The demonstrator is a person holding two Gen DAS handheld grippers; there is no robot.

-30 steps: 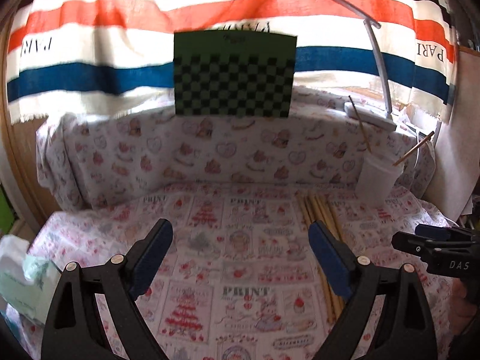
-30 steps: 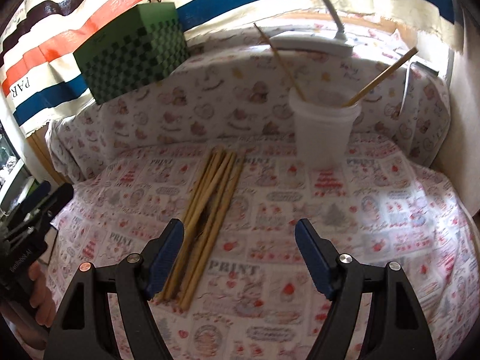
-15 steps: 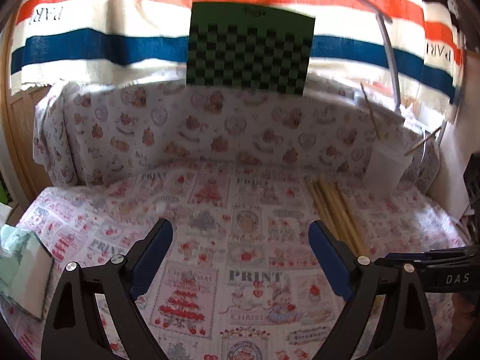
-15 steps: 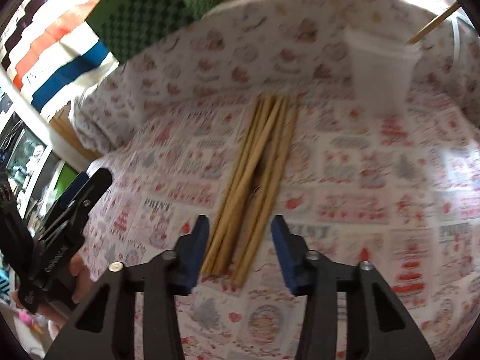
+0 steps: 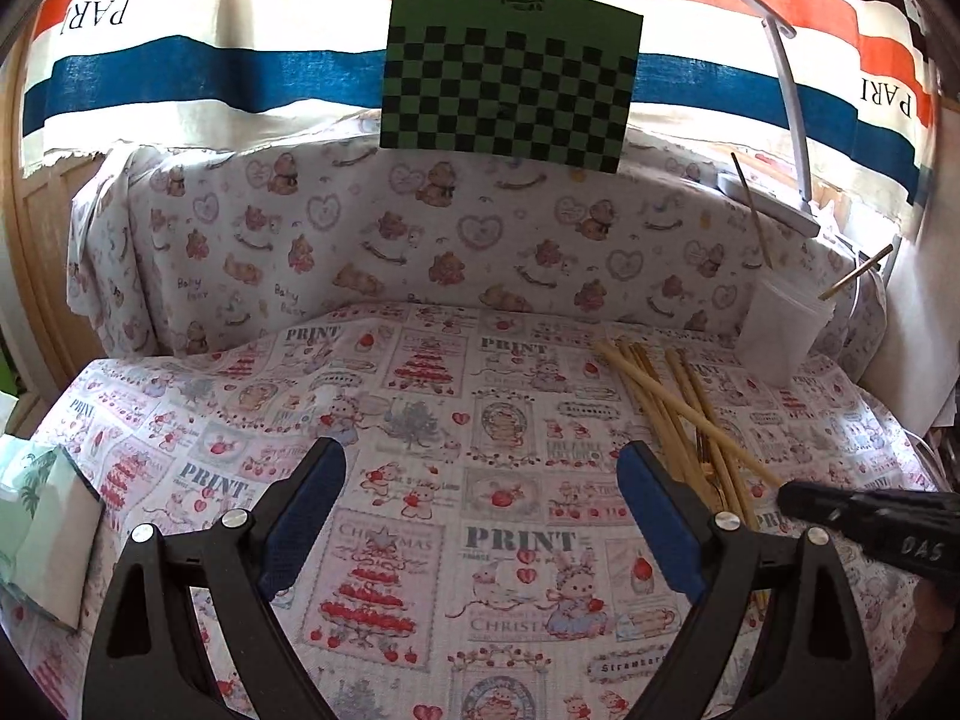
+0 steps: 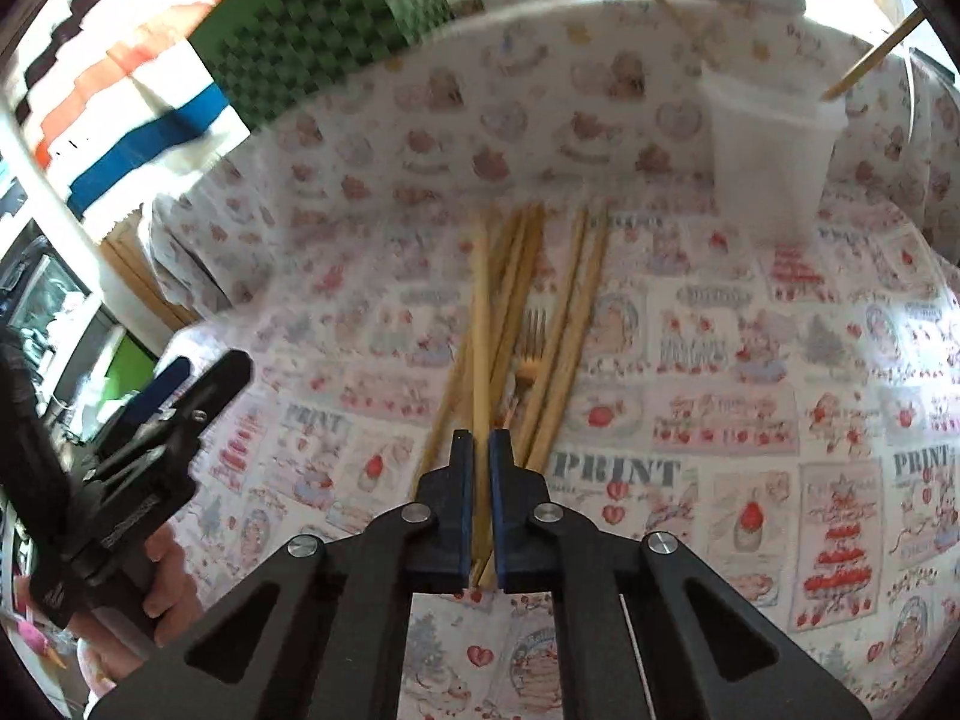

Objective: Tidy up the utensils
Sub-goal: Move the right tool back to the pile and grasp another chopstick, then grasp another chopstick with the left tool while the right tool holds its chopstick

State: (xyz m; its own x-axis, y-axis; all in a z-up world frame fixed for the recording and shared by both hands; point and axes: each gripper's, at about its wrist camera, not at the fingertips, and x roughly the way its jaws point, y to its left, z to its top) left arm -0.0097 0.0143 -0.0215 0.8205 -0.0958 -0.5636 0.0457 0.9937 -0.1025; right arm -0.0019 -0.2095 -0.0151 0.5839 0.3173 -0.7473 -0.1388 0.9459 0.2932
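Note:
A bundle of wooden chopsticks point(image 6: 528, 312) lies on the printed tablecloth, with a small fork point(image 6: 531, 336) among them. My right gripper point(image 6: 480, 450) is shut on one chopstick point(image 6: 480, 300) at its near end. A white cup point(image 6: 774, 162) holding two sticks stands behind the bundle. In the left wrist view the chopsticks point(image 5: 672, 408) and cup point(image 5: 780, 330) are at the right, and the right gripper point(image 5: 870, 516) reaches in from the right. My left gripper point(image 5: 480, 504) is open and empty over the cloth.
A green checkered board point(image 5: 510, 84) leans on the striped cloth at the back. A lamp arm point(image 5: 792, 96) curves over the cup. A tissue pack point(image 5: 36, 528) lies at the left edge of the table.
My right gripper has moved down to the chopstick bundle and closed from wide open onto one chopstick. My left gripper has stayed open and shifted slightly.

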